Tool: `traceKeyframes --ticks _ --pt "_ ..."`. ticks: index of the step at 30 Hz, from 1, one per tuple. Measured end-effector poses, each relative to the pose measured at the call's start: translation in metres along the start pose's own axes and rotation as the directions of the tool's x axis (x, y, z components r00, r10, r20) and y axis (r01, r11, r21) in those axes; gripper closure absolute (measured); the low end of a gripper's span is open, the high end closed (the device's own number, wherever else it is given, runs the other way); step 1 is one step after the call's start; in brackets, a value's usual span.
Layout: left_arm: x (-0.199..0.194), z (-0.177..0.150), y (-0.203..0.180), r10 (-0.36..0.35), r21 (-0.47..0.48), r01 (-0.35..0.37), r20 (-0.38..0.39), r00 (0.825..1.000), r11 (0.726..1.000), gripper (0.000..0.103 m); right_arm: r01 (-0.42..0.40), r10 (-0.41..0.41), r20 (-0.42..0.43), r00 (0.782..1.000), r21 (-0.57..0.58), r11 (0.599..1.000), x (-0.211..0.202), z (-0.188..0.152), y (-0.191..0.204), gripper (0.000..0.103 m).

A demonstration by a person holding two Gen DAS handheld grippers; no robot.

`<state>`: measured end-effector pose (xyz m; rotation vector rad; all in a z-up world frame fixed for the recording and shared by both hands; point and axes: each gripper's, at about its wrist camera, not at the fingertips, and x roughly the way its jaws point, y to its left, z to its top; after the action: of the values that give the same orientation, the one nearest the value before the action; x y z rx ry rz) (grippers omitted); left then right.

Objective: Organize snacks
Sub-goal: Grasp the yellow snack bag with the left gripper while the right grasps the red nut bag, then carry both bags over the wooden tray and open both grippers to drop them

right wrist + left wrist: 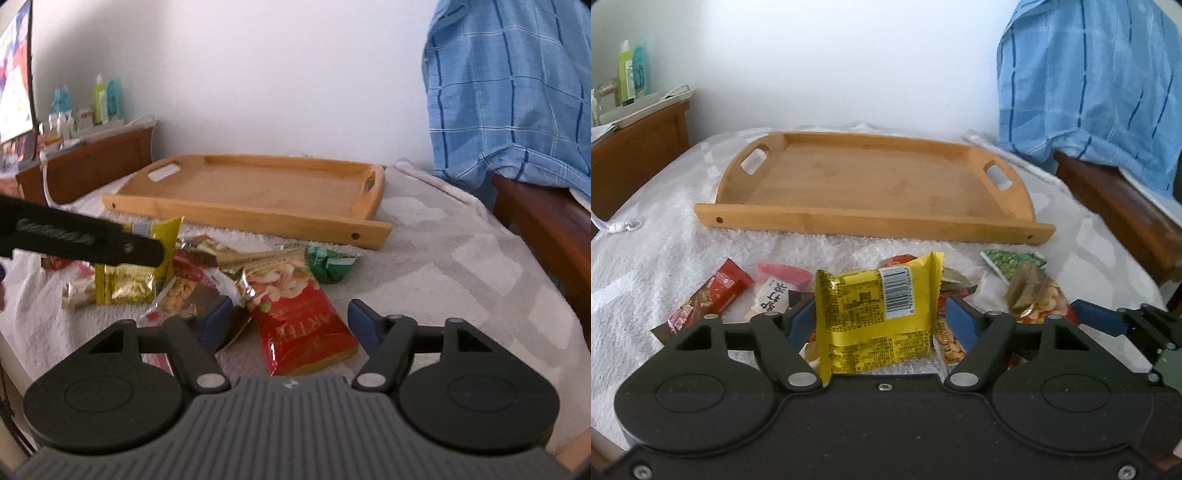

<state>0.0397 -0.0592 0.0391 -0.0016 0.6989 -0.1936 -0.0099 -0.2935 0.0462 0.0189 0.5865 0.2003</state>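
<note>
My left gripper is shut on a yellow snack packet and holds it upright above a pile of snacks on the white blanket. The packet also shows in the right wrist view, with the left gripper's finger across it. My right gripper is open, its fingers on either side of a red snack bag that lies on the blanket. An empty wooden tray sits beyond the pile; it also shows in the right wrist view.
Loose snacks lie around: a red bar, a white and red packet, a green packet, a peanut packet. A blue checked cloth hangs over a wooden frame on the right. A wooden shelf with bottles stands at left.
</note>
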Motion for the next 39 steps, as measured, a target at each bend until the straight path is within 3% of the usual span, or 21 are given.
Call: traceKeyframes --ticks 2,3,4,7,9,13,22,31,39 --pt "0.005 -0.001 -0.003 0.026 0.011 -0.026 0.003 1.000 1.000 0.033 0.015 -0.015 -0.002 1.000 -0.006 1.000 0.001 0.000 0.001 0.034" --pt "0.005 -0.001 -0.004 0.040 0.019 -0.040 0.006 0.999 0.999 0.039 0.016 -0.016 -0.003 1.000 0.001 1.000 0.001 0.000 0.000 0.038" --pt "0.005 -0.001 -0.005 0.038 0.027 -0.038 0.010 0.999 0.999 0.046 0.014 -0.014 -0.002 1.000 0.014 1.000 0.001 0.001 -0.002 0.040" --pt "0.001 0.002 -0.007 0.031 0.033 -0.032 0.026 0.999 0.999 0.053 0.015 -0.015 0.010 1.000 0.039 0.999 -0.001 0.002 -0.006 0.043" --pt "-0.002 0.004 -0.009 0.029 0.053 -0.031 0.039 0.999 0.998 0.053 0.024 -0.026 0.027 0.999 0.047 0.999 -0.003 0.004 -0.007 0.051" --pt "-0.011 0.011 -0.009 0.013 0.058 -0.017 0.064 0.998 0.998 0.054 0.031 -0.037 0.059 0.998 0.089 0.996 -0.010 0.006 -0.013 0.055" --pt "-0.021 0.044 -0.004 -0.017 0.050 0.012 0.104 0.994 0.999 0.054 -0.007 -0.018 0.126 0.992 0.195 0.981 -0.015 0.027 -0.036 0.056" --pt "0.007 0.097 0.002 -0.051 0.008 0.051 0.095 0.994 0.999 0.054 -0.091 0.053 0.198 0.979 0.188 0.978 0.005 0.090 -0.044 0.056" --pt "0.063 0.138 0.007 -0.092 -0.043 0.092 -0.005 0.996 0.995 0.054 -0.161 0.145 0.088 0.985 0.211 0.964 0.059 0.126 -0.053 0.056"
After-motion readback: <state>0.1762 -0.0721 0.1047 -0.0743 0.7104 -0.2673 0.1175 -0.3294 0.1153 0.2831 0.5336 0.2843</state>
